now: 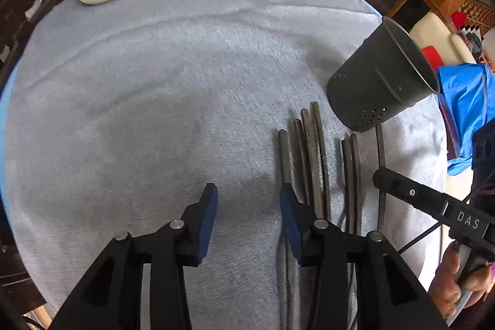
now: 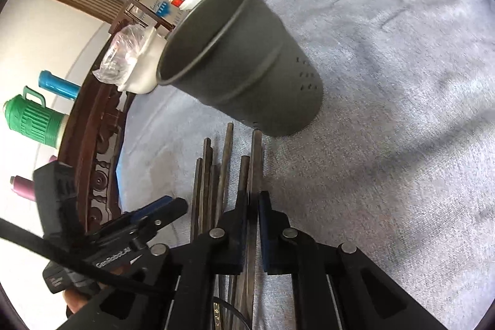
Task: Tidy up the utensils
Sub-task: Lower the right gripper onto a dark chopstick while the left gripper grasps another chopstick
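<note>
Grey cloth covered the table [image 1: 154, 82], where chopsticks [image 1: 312, 156] lay side by side, pointing toward the dark cup [image 2: 247, 64] just beyond; the right gripper [image 2: 253, 206] was clenched on one stick, nearer the cup than the released left gripper [image 1: 247, 215].

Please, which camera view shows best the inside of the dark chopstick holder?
The right wrist view. There the dark holder has its open mouth toward the camera, so the rim and part of the inner wall show. The left wrist view shows the same holder mostly from outside: its wall, the small holes and only the rim's edge.
</note>
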{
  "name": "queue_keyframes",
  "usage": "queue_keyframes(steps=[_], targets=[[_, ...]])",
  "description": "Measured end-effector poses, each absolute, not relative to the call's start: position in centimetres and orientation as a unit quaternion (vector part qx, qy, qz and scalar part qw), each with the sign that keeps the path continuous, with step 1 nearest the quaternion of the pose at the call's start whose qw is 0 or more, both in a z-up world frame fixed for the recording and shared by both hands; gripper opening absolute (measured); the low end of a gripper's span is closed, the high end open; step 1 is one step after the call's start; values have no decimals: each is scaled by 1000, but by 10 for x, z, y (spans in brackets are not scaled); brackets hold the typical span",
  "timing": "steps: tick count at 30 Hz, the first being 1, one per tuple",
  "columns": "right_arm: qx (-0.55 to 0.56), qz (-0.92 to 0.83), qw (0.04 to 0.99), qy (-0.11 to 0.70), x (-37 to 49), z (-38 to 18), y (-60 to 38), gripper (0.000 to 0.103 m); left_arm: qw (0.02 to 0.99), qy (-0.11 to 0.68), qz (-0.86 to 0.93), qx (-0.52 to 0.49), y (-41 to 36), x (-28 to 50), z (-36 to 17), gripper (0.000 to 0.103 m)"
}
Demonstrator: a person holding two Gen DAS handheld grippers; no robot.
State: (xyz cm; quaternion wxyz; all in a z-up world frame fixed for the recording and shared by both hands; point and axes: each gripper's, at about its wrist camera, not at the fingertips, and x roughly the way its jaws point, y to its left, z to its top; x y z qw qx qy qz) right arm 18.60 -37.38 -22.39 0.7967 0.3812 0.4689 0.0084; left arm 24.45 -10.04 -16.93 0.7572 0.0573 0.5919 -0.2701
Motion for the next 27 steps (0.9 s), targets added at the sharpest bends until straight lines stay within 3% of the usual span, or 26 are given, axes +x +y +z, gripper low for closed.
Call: queue_keyframes(steps=[16, 19, 27], targets=[[415, 7, 786, 459, 170, -238, -400, 8, 756, 589, -270, 98, -148, 262, -180, 42], [414, 7, 786, 459, 170, -238, -400, 8, 755, 592, -266, 96, -149, 263, -185, 48], [415, 12, 785, 459, 170, -241, -398, 9, 753, 592, -265, 114, -174, 270, -199, 49]])
